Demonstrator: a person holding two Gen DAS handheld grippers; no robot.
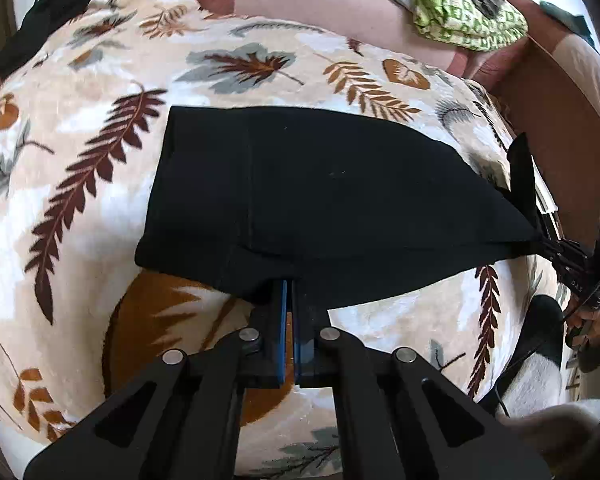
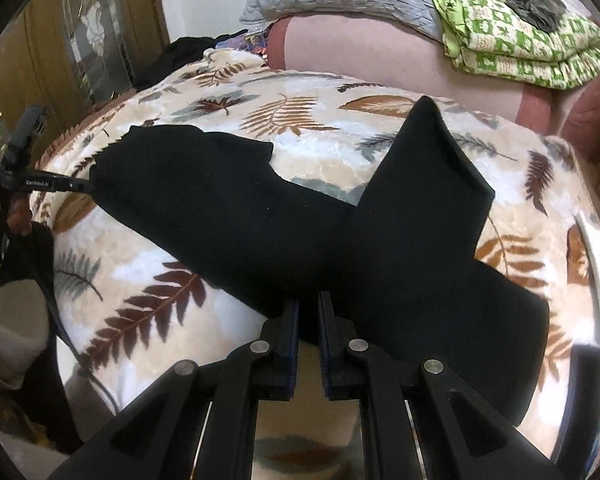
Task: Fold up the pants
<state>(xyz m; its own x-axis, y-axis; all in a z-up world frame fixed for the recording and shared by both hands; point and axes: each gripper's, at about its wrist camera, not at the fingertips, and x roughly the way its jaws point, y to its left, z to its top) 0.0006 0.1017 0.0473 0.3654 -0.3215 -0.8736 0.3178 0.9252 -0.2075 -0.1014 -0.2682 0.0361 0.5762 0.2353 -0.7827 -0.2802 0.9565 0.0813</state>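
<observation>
We see soft, even daylight in both views, no hard shadows; fisheye bending curves the leaf-print blanket toward dark corners, with slight blur and glare at the right edge.

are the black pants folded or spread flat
Partly folded: the black pants lie doubled on the blanket, one leg sticking out at an angle.

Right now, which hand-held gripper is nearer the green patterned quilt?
Right. The right hand-held gripper pinches the black pants on the side toward the green patterned quilt; the left hand-held gripper is farther.
</observation>
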